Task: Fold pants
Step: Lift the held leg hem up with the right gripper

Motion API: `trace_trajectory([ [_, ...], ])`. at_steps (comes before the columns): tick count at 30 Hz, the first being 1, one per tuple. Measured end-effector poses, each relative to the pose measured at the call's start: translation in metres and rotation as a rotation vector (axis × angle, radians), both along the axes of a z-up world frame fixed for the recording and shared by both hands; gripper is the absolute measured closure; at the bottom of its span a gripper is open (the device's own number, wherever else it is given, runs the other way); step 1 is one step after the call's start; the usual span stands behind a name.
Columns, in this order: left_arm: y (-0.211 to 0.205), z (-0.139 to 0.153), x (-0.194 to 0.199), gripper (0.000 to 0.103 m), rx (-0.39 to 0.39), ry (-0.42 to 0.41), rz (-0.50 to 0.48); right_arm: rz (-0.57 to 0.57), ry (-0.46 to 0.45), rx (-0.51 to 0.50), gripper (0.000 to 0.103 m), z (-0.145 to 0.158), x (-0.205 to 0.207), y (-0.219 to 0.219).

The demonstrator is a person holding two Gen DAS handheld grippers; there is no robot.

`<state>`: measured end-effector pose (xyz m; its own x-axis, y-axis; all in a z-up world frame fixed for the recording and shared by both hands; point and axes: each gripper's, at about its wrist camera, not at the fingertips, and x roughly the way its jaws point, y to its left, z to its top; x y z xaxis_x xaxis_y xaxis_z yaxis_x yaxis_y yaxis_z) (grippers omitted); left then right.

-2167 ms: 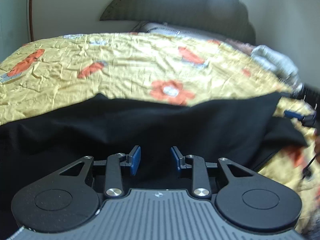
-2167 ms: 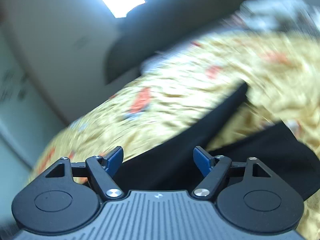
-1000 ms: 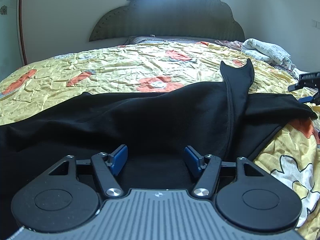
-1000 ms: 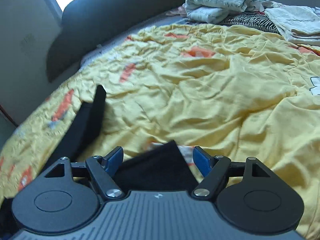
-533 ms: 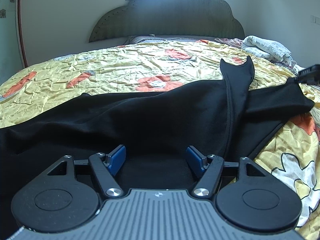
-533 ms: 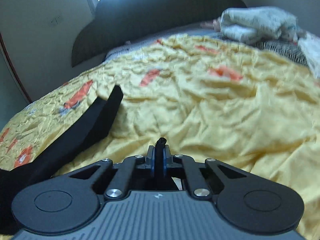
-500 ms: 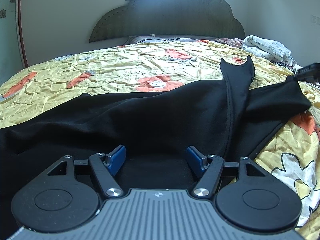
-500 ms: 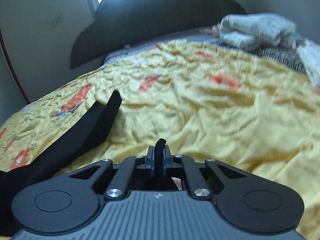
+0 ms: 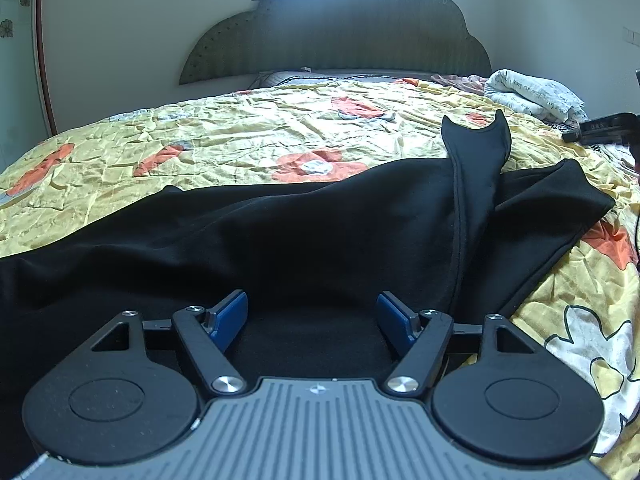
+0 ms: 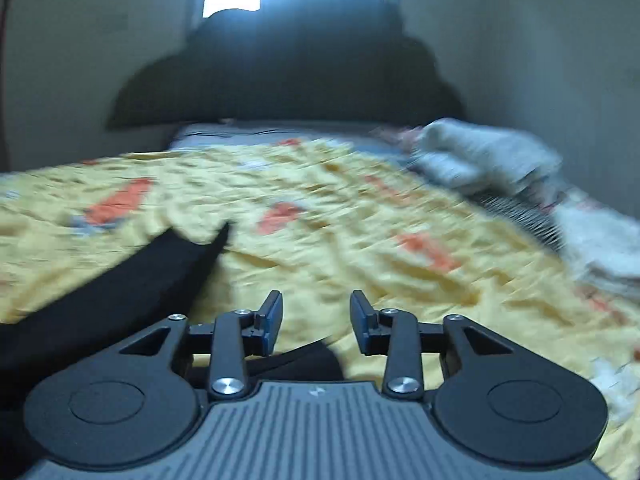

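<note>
Black pants (image 9: 320, 240) lie spread across a yellow flowered bedspread (image 9: 240, 140), with one narrow strip folded up toward the headboard. My left gripper (image 9: 312, 316) hovers low over the near edge of the pants. Its jaws are opening, with black cloth below them and the pads pressing on nothing. The right gripper (image 10: 316, 320) is also opening, and nothing is gripped. A black corner of the pants (image 10: 316, 356) lies just under it, and a pants leg (image 10: 120, 292) stretches off to the left. In the left wrist view the right gripper (image 9: 608, 126) sits at the right edge, above the pants' right corner.
A dark padded headboard (image 9: 340, 40) stands at the far end under a bright window. Folded white bedding (image 9: 532, 92) and a striped cloth (image 10: 516, 212) are piled at the bed's far right. The right wrist view is blurred by motion.
The right gripper, shut on the pants' right corner half a second ago, has opened and let it go, risen and rolled level. The left jaws have widened slightly.
</note>
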<state>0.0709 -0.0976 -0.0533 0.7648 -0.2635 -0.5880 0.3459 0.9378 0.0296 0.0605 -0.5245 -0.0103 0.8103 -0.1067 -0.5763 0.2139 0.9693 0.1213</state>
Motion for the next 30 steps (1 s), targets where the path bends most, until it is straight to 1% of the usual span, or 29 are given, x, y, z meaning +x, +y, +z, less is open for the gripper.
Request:
trace_trajectory([
  [2,0.000,0.000,0.000,0.028,-0.003,0.001,-0.002,0.063,0.085,0.126,0.061,-0.013,0.007,-0.007],
  [3,0.000,0.000,0.000,0.027,-0.005,0.002,-0.003,0.084,0.128,0.154,0.061,-0.021,0.011,-0.009],
  [4,0.000,0.000,0.000,0.027,-0.007,0.002,-0.004,0.059,0.160,0.129,0.061,-0.028,0.013,-0.009],
  [5,0.001,0.000,0.000,0.027,-0.009,0.003,-0.004,-0.013,0.174,0.059,0.061,-0.030,0.012,-0.011],
  [6,0.001,0.000,0.000,0.027,-0.011,0.003,-0.005,-0.097,0.166,-0.023,0.058,-0.030,0.009,-0.013],
  [8,0.001,0.000,0.000,0.026,-0.014,0.005,-0.006,-0.259,0.117,-0.152,0.048,-0.022,-0.006,-0.013],
  [9,0.002,0.000,0.000,0.026,-0.015,0.005,-0.007,-0.289,0.075,-0.156,0.047,-0.016,-0.018,-0.014],
  [10,0.001,0.000,0.000,0.026,-0.015,0.005,-0.007,-0.264,0.032,-0.104,0.047,-0.010,-0.029,-0.018],
  [11,0.001,0.000,0.000,0.025,-0.013,0.005,-0.008,-0.200,0.000,-0.009,0.047,-0.004,-0.038,-0.019],
  [13,0.000,-0.001,0.001,0.025,-0.008,0.005,-0.011,-0.051,-0.031,0.226,0.047,0.001,-0.048,-0.021],
  [14,0.000,-0.001,0.000,0.025,-0.008,0.005,-0.011,0.015,-0.017,0.337,0.046,-0.002,-0.049,-0.021],
  [15,0.000,-0.001,0.000,0.024,-0.009,0.005,-0.011,0.072,0.014,0.413,0.043,-0.006,-0.048,-0.020],
  [16,0.000,-0.001,0.000,0.024,-0.009,0.005,-0.010,0.108,0.051,0.444,0.042,-0.012,-0.046,-0.013],
  [17,0.000,-0.001,0.000,0.024,-0.009,0.005,-0.010,0.137,0.097,0.432,0.041,-0.017,-0.044,-0.008],
  [18,0.000,-0.001,0.000,0.024,-0.009,0.005,-0.011,0.163,0.162,0.376,0.040,-0.024,-0.041,-0.001],
  [19,0.000,-0.001,0.000,0.024,-0.009,0.005,-0.011,0.140,0.214,0.266,0.040,-0.029,-0.040,0.005],
  [20,0.000,-0.001,0.000,0.024,-0.009,0.006,-0.012,0.112,0.211,0.133,0.041,-0.028,-0.043,0.011],
  [21,0.000,-0.001,0.000,0.024,-0.009,0.006,-0.012,0.024,0.262,-0.028,0.040,-0.027,-0.042,0.017],
  [22,0.000,-0.001,0.000,0.023,-0.008,0.005,-0.011,-0.064,0.285,-0.193,0.040,-0.025,-0.043,0.025],
  [23,0.000,-0.001,0.000,0.023,-0.008,0.005,-0.011,-0.100,0.255,-0.296,0.038,-0.020,-0.046,0.033],
  [24,0.000,-0.001,0.000,0.023,-0.008,0.005,-0.011,-0.081,0.200,-0.289,0.038,-0.011,-0.051,0.038],
  [26,0.000,-0.001,0.000,0.023,-0.006,0.005,-0.011,0.039,0.094,-0.108,0.038,0.004,-0.059,0.044],
  [27,0.000,-0.001,0.000,0.023,-0.005,0.005,-0.011,0.121,0.069,-0.032,0.040,0.007,-0.059,0.051],
  [30,0.000,-0.001,0.000,0.023,-0.006,0.005,-0.011,0.320,0.078,0.056,0.040,0.003,-0.049,0.084],
])
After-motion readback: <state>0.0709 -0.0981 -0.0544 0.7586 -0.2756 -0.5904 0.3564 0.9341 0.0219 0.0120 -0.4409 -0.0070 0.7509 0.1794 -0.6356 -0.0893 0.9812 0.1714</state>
